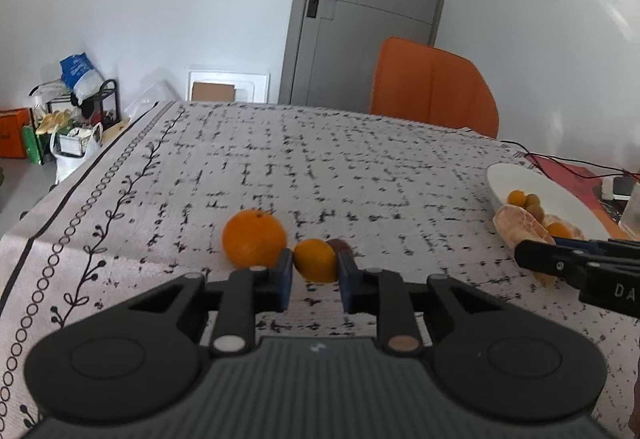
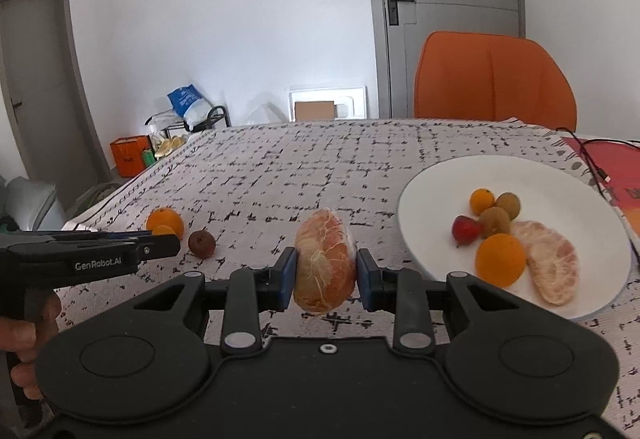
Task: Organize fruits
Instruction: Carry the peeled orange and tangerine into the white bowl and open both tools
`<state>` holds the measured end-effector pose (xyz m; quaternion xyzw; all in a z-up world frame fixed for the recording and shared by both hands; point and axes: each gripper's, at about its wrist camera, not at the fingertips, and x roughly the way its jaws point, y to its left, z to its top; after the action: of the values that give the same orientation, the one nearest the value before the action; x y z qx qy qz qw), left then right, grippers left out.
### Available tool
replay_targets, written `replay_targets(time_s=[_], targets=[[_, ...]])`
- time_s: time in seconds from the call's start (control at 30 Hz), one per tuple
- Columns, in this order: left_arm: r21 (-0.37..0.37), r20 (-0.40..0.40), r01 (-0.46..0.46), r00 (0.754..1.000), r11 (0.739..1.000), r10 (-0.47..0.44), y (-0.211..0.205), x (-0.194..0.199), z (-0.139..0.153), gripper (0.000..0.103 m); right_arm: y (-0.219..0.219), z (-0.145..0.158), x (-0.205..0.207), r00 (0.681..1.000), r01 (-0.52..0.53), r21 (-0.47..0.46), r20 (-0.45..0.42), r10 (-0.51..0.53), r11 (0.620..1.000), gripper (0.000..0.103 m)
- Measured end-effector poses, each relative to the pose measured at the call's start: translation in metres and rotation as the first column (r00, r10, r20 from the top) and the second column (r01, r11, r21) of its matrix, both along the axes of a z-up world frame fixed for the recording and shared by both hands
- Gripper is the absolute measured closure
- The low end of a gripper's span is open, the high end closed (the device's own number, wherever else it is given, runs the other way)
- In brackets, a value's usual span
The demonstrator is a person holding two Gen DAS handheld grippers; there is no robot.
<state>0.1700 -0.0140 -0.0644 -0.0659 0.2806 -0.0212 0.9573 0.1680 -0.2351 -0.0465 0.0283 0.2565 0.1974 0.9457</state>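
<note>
Right now both grippers carry fruit. The right gripper (image 2: 326,275) pinches a peeled pomelo segment (image 2: 325,261) between its blue pads, the segment standing on end with its long axis upright, lifted clear of the patterned tablecloth (image 2: 280,175). The white plate (image 2: 432,179) lies just to that gripper's right and slightly ahead, already holding another pomelo segment (image 2: 554,265), an orange (image 2: 500,259), a strawberry (image 2: 466,230) and a few smaller fruits. So the right hand looks far nearer the plate, and I judge its coming move to be a short sideways carry over the near rim. The left gripper (image 1: 315,273), well off to the left, has its jaws pressed onto a small orange citrus (image 1: 315,259) sitting low over the cloth; a larger orange (image 1: 254,238) rests just beside its left finger and a small dark brown fruit (image 1: 340,246) just behind. From there the plate lies far to the right, across the right gripper's path.
</note>
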Motion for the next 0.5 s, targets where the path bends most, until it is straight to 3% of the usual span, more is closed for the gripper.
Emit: replay_targets(time_s=[0.5], targets=[[0.031, 0.066, 0.080, 0.994, 0.996, -0.082, -0.045, 0.000, 0.028, 0.081, -0.038, 0.012, -0.006, 0.997, 0.066, 0.048, 0.046, -0.068, 0.997, 0.073]])
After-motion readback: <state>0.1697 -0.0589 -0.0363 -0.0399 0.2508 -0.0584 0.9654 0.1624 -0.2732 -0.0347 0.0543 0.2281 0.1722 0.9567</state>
